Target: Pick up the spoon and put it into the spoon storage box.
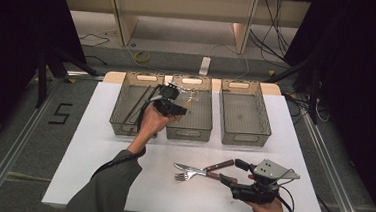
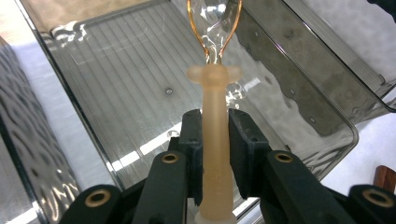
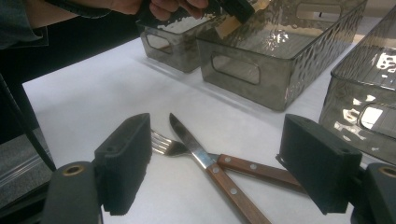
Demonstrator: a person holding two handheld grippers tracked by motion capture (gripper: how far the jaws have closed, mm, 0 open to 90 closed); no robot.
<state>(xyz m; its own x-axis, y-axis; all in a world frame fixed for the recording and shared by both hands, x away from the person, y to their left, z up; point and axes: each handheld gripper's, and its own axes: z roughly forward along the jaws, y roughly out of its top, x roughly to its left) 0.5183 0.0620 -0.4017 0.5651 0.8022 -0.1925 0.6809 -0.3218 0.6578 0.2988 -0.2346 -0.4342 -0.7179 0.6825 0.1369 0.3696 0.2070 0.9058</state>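
Spoon, pale and see-through with an amber-rimmed bowl, sits clamped by its handle in the left gripper, jaws narrowed tight on either side of the stem. From where I stand it hangs over the middle bin, bowl end forward and out over the ribbed floor of that bin, with smoky walls rising on both sides. In the left gripper view the bin's far corner curves round near the spoon's right, while to its left the floor runs wide and bare.

Three smoky plastic bins stand in a row along the back of the white mat. The left bin has long dark sticks lying in it; the right bin stands just beside the middle one with a slim gap between. Their near rims line up, and in front of them the mat lies open across its width.

Near the front edge, a knife and a fork with wooden handles lie crossed, the knife over the fork. The right gripper hovers at them, jaws spread wide with nothing pinched, one pad just beside the fork's tines, the other out past the handles. Bare mat stretches to the left of the cutlery.
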